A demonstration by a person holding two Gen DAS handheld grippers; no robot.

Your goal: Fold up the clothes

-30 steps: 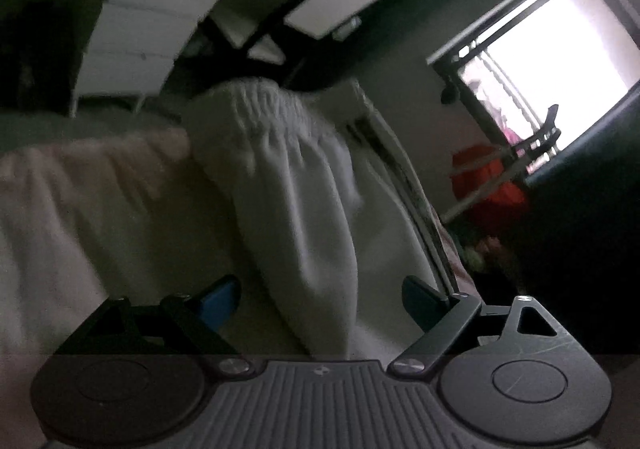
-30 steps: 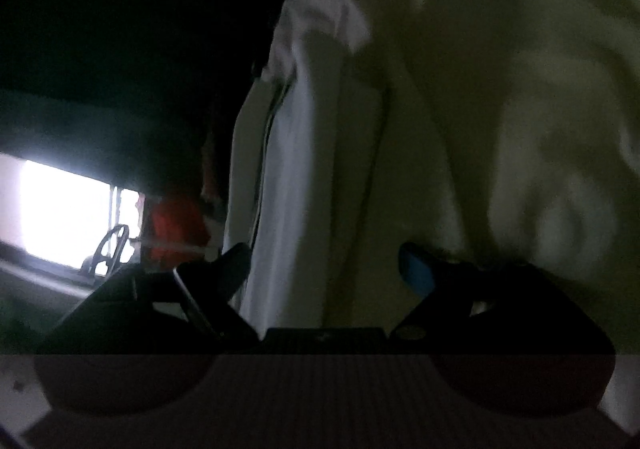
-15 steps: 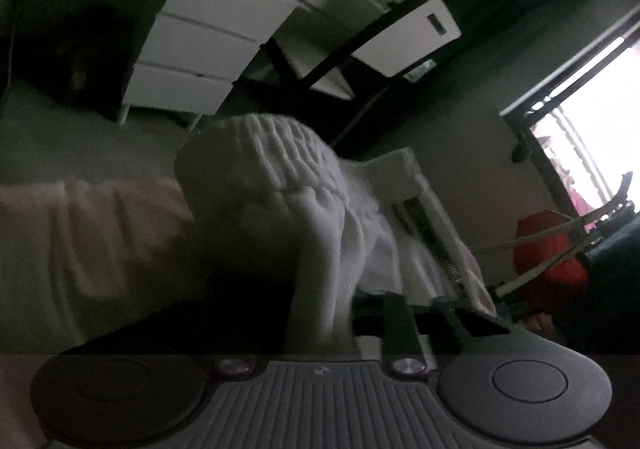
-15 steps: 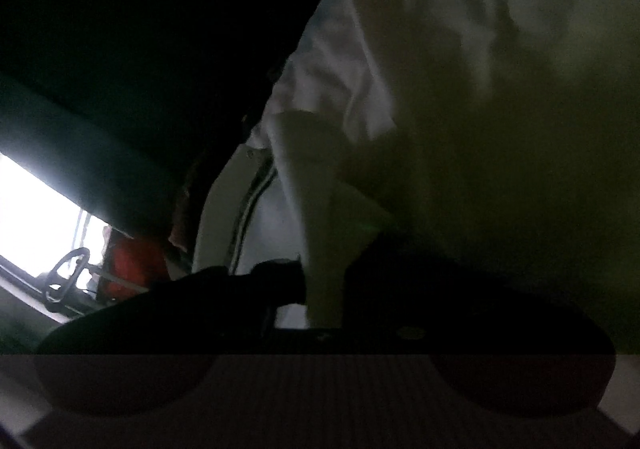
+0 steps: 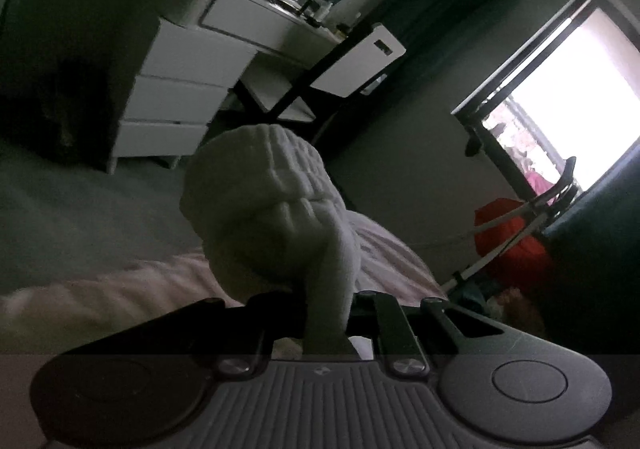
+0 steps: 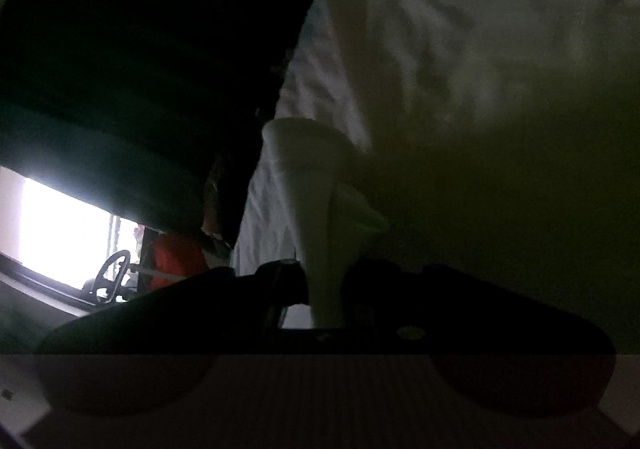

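Both pairs of jaws are pinched tight on cloth. Those of my left gripper (image 5: 326, 313) clamp a fold of the white garment (image 5: 272, 217), with no gap showing beside the fabric. Its gathered elastic waistband (image 5: 276, 153) bunches up just beyond them, lifted clear of the bed (image 5: 100, 297), whose pale pink cover lies below and to the left. My right gripper (image 6: 326, 289) has its jaws closed on a narrow strip of the same white cloth (image 6: 308, 185), which rises from them to a folded edge; whether that strip touches the bed there I cannot tell, for the view is very dark.

Past the cloth on the right side, the rumpled bedding (image 6: 460, 29) fills the far and right part of the view, and the bed's edge runs down the middle, with dark room to its left.

Far beyond the waistband stands a white drawer unit (image 5: 176, 89), its drawers all shut, so their contents are hidden. Beside it a counter (image 5: 256, 21) carries a clutter of small things too blurred to name. A white chair (image 5: 352, 61) on a dark frame stands just right of the drawers. Further right a bright window (image 5: 560, 97) glares, and near it on the floor sits something red (image 5: 508, 245). Between bed and drawers lies a stretch of grey floor (image 5: 80, 201).
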